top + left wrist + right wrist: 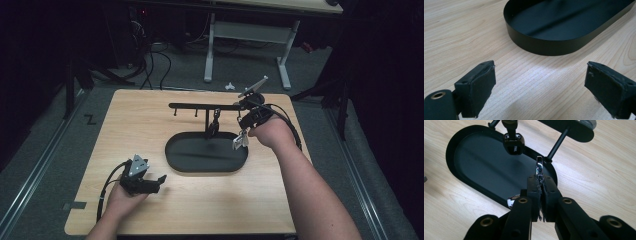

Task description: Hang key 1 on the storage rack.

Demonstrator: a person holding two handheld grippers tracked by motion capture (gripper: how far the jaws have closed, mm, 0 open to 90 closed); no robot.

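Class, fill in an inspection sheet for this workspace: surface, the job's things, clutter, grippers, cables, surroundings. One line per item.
Surface: light wooden table, bare apart from the rack.
Job's things: black key rack with oval tray; one black fob hangs from a hook; a shiny key ring is pinched in the right gripper over the tray's end.
Clutter: nothing seen on the table.
Grippers: left gripper open, holding nothing, low over the table near the tray; right shut on the ring.
Cables: one trails from each gripper; a tangle lies on the floor behind.
Surroundings: dark room, grey floor, white desk frame behind.
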